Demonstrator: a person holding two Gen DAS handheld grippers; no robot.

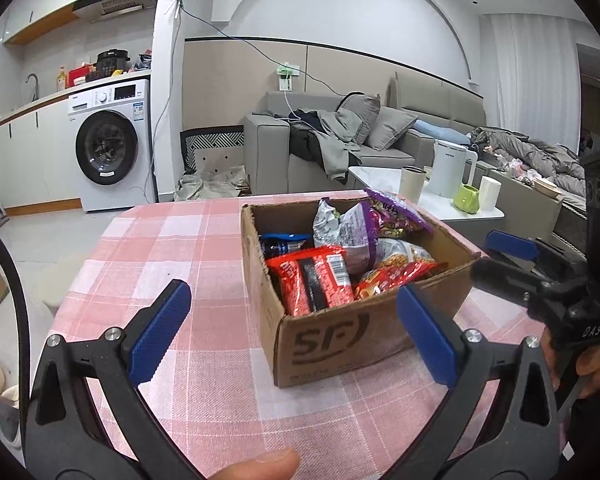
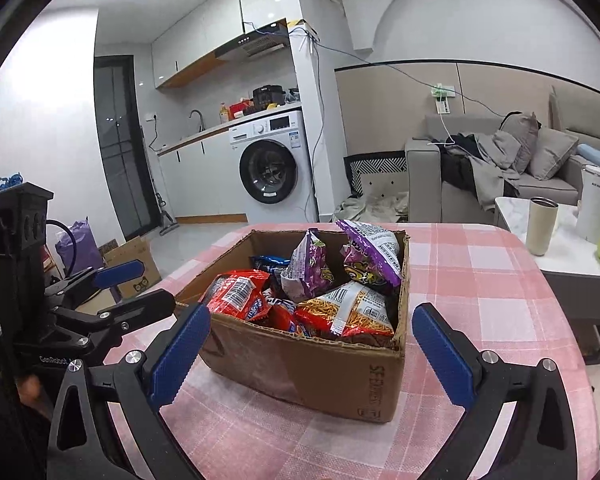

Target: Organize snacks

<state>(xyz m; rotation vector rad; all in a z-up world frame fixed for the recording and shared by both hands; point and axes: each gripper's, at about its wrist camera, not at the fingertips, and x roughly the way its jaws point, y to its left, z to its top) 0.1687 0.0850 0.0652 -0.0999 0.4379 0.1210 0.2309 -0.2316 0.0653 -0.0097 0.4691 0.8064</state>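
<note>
A brown cardboard box [image 1: 340, 344] [image 2: 300, 376] stands on the pink checked tablecloth [image 1: 180, 248] [image 2: 480, 280]. It holds several snack bags: red bags [image 1: 312, 280] [image 2: 236, 292], purple bags [image 1: 396, 208] [image 2: 372, 256], an orange noodle bag [image 2: 352, 312] and a blue pack [image 1: 284, 242]. My left gripper [image 1: 296, 328] is open and empty, just in front of the box. My right gripper [image 2: 312, 356] is open and empty, straddling the box's near side. Each gripper shows in the other's view, the right one [image 1: 516, 256] to the box's right and the left one [image 2: 132, 288] to its left.
A white side table [image 1: 440, 200] [image 2: 560, 256] with cups, a kettle and a green mug stands to the right. A grey sofa [image 1: 340, 148] and a washing machine [image 1: 108, 148] are behind. Another cardboard box [image 2: 132, 264] sits on the floor at the left.
</note>
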